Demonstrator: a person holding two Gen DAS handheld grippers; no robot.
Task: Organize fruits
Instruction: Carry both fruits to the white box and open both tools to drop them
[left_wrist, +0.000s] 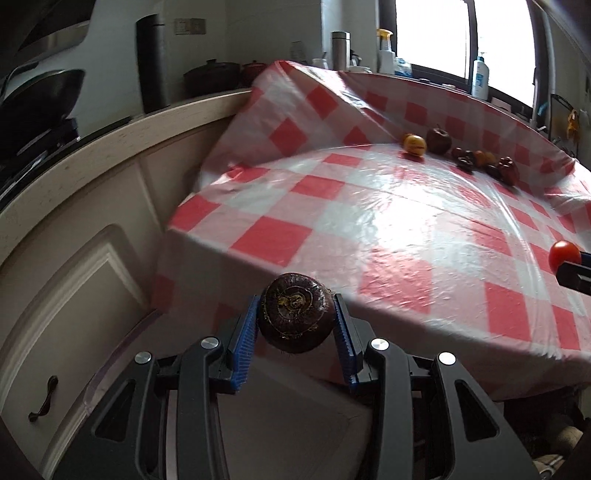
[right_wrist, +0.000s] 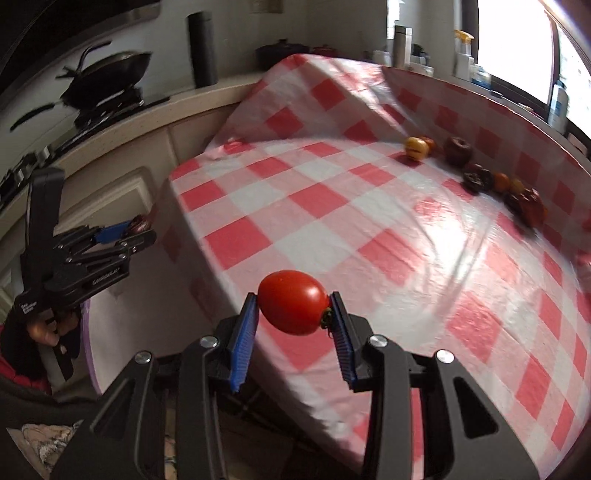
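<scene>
Left gripper (left_wrist: 295, 325) hanging in the air just off the near-left corner of the table (left_wrist: 406, 236), pointing forward over the edge, blue pads (left_wrist: 245, 343) clamping a dark brown round fruit (left_wrist: 295, 312) from both sides. Right gripper (right_wrist: 293, 314) hovering above the front edge of the same table, fingers closing tight on a red tomato (right_wrist: 291, 302), its stem end pressing against the right-hand pad. In the right wrist view, a hand (right_wrist: 48, 328) gripping the left tool's handle low at the left. Lying in a curved row along the far edge of the red-and-white checked cloth (right_wrist: 332, 206): a yellow fruit (right_wrist: 416, 147), a dark apple (right_wrist: 458, 149), and several small dark and orange pieces (right_wrist: 496, 184), well apart from both grippers. Nothing standing between the grippers and that row. Off to the left, a kitchen counter (left_wrist: 122, 133) carrying a black wok (right_wrist: 107, 77) and a tall dark flask (left_wrist: 153, 62).
</scene>
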